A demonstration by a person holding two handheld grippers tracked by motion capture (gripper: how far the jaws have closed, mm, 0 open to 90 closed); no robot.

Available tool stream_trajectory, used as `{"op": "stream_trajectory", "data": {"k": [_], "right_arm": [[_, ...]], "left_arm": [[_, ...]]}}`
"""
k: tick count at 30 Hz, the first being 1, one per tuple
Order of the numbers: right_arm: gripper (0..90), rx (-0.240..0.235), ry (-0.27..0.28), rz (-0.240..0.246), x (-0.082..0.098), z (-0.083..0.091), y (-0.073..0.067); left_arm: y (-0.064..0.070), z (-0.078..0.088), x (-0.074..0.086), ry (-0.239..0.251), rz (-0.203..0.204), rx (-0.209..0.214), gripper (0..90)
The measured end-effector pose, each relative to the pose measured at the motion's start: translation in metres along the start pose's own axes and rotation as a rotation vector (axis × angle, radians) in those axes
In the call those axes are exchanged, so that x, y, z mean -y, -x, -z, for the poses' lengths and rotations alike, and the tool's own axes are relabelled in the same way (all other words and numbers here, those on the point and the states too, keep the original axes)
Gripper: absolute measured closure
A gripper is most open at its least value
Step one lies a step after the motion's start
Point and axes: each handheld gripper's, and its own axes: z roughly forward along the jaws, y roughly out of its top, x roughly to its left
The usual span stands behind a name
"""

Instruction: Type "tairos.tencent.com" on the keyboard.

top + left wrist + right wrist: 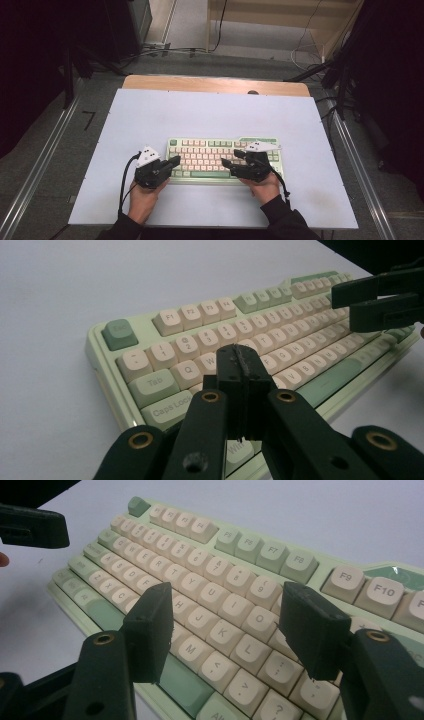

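Work in hand: pressing keys on the pale green and cream plastic keyboard, one pair of tongs at each end.
Keyboard place: it lies flat and square on the matte white counter, towards the person's side and a little right of the middle, so both hands reach it without stretching.
Left tongs: pressed together with nothing between the black pads, which makes one blunt tip that can strike a single key; they hang over the left letter rows, near Q and W.
Right tongs: spread, nothing between them, poised above the J, K and L keys; so wide, they would bridge several caps, so I judge them not yet ready to press one.
Hands: the left hand and right hand grip the black bodies from behind, tips angled inward over the keys.
Keycaps: smooth, rounded, dished plastic, cream letters with sage green modifiers and space bar.
Case: glossy light green with rounded corners.
Counter surface: plain and faintly scuffed, with a wooden edge at the far side.
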Motion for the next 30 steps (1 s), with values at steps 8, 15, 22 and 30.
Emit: {"op": "stream_trajectory", "data": {"k": [8, 15, 22, 30], "right_arm": [[37.0, 0.018, -0.005, -0.010, 0.004, 0.004, 0.003], [37.1, 0.030, -0.010, -0.025, 0.008, 0.008, 0.006], [37.3, 0.049, -0.005, -0.036, 0.012, 0.014, 0.008], [37.5, 0.067, 0.004, -0.052, 0.016, 0.021, 0.013]], "left_arm": [[0.011, -0.016, 0.000, -0.053, -0.039, 0.044, 90.0], [0.018, -0.027, -0.001, -0.075, -0.056, 0.078, 90.0], [0.022, -0.037, -0.002, -0.103, -0.071, 0.095, 90.0], [0.023, -0.046, -0.002, -0.139, -0.074, 0.088, 90.0]]}}
